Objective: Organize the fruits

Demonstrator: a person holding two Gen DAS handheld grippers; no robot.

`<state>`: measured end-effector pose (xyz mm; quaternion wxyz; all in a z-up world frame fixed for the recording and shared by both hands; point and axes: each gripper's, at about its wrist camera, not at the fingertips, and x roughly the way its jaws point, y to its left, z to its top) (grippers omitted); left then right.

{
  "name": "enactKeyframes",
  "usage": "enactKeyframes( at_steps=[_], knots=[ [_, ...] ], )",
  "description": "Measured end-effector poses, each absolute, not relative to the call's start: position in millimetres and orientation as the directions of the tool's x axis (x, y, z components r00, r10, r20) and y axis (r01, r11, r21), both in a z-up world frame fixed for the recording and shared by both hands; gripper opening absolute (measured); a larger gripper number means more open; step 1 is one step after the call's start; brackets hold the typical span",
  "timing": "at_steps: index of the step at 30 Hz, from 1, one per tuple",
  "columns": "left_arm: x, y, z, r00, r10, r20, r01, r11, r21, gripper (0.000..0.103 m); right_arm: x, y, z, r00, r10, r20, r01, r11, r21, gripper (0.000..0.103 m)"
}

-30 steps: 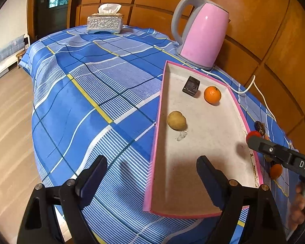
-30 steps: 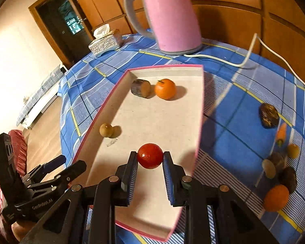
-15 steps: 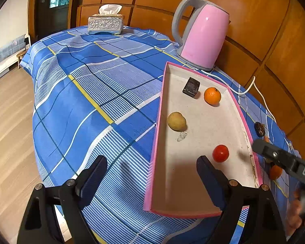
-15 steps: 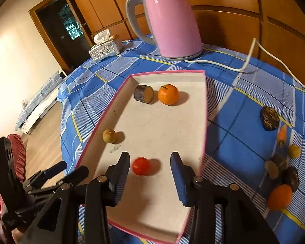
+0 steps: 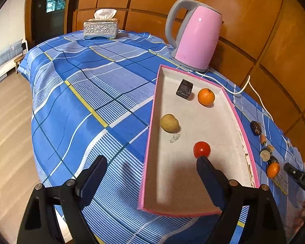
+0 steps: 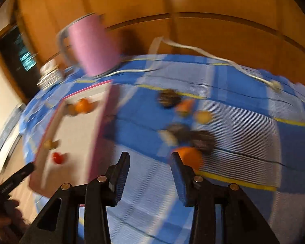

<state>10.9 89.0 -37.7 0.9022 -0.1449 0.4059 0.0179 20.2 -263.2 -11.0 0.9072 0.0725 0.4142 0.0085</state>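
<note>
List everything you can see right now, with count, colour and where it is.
Tray: one, pink rim, on the tablecloth.
Tomato: one, red, in the tray, near end.
Orange: one, orange, in the tray, far end.
Dark block: one, brown-black, in the tray beside the orange.
Yellowish fruit: one, tan, in the tray by its left wall.
Loose fruits: several, orange and dark, on the cloth right of the tray.
Kettle: one, pink, behind the tray.
Tissue box: one, silver, far edge.
Tablecloth: one, blue plaid.
Left gripper: open.
Right gripper: open.
</note>
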Motion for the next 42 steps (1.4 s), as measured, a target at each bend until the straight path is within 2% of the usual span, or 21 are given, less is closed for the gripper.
enactKeyframes(
  at_steps=[4,10,17,20,25,35,42],
  knots=[
    [11.0,86.1,-34.6,0.679,-0.089,-0.728,-0.134,0.961,-0.243,0.090,5.7,-311.4,-14.2,0.658,-0.079,-0.749,0.229,0.968,0.099,0.042],
    [13.3,81.6,-25.7,0.693,-0.097,-0.714,-0.109,0.966,-0.237,0.090,-25.1,-389.7,-28.5,0.566,-0.307,-0.765,0.526,0.849,0.049,0.042],
    [20.5,65.6,-4.6,0.718,-0.125,-0.685,-0.033,0.976,-0.213,0.090,-54.5,-442.1,-48.1,0.435,-0.493,-0.753,0.738,0.674,-0.015,0.042],
    [26.1,52.0,6.2,0.726,-0.156,-0.670,0.023,0.979,-0.203,0.090,-59.0,-447.0,-55.4,0.425,-0.502,-0.753,0.759,0.651,-0.007,0.044],
    [44.3,17.1,21.5,0.714,-0.224,-0.664,0.141,0.974,-0.177,0.090,-58.4,-438.0,-61.1,0.447,-0.529,-0.721,0.747,0.664,-0.024,0.054],
    [104.9,-60.2,23.0,0.588,-0.365,-0.722,0.299,0.927,-0.225,0.090,-55.0,-438.3,-64.7,0.463,-0.526,-0.713,0.733,0.680,-0.024,0.064],
    [146.1,-110.9,7.9,0.511,-0.378,-0.772,0.348,0.912,-0.217,0.084,-53.7,-438.4,-66.2,0.468,-0.523,-0.712,0.729,0.684,-0.024,0.068]
  ],
)
